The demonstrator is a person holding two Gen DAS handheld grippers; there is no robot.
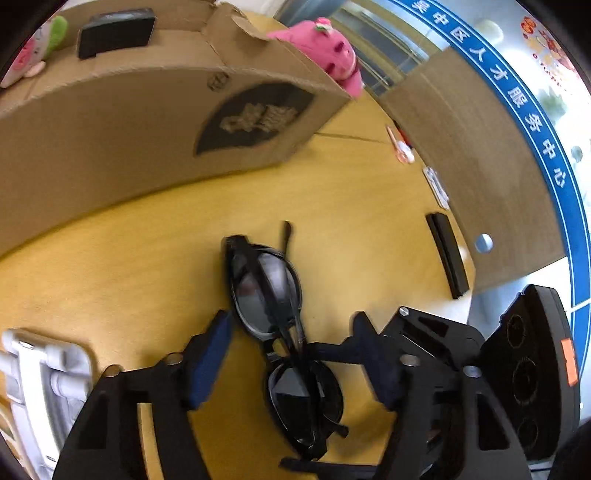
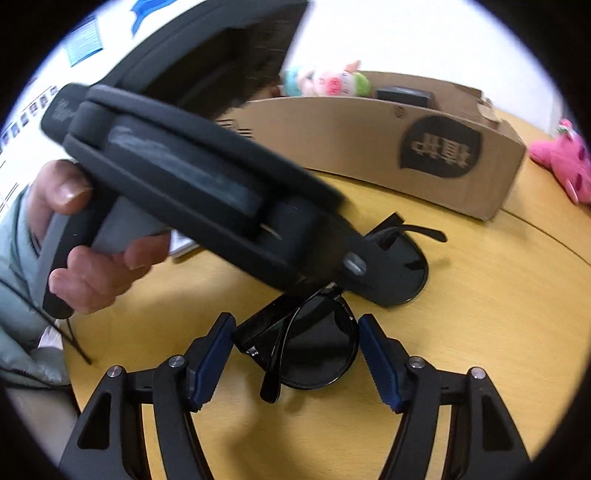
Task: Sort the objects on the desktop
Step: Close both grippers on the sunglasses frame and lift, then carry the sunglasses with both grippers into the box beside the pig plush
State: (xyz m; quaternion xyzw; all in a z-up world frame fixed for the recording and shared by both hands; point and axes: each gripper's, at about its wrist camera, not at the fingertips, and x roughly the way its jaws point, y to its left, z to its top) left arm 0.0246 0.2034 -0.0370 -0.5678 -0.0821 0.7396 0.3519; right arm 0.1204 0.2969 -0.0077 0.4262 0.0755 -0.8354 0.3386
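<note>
Black folded sunglasses (image 1: 269, 291) lie on the yellow wooden table (image 1: 129, 277). My left gripper (image 1: 291, 318) reaches down over their middle and straddles them; table shows between its blue pads and the frame, so it is open. In the right wrist view my right gripper (image 2: 295, 321) is shut on the near lens of the sunglasses (image 2: 317, 354), one pad at the folded hinge end and the other on the rim. In that view the left gripper's black body crosses from the upper left, held by a hand (image 2: 85, 273), and covers part of the far lens.
A long cardboard box (image 1: 147, 122) stands just behind the sunglasses with a black case (image 1: 114, 33) inside. A pink plush toy (image 1: 328, 48) sits past its right end. A white stand (image 1: 40, 387) lies at the left, and a black bar (image 1: 447, 254) and small items lie along the right edge.
</note>
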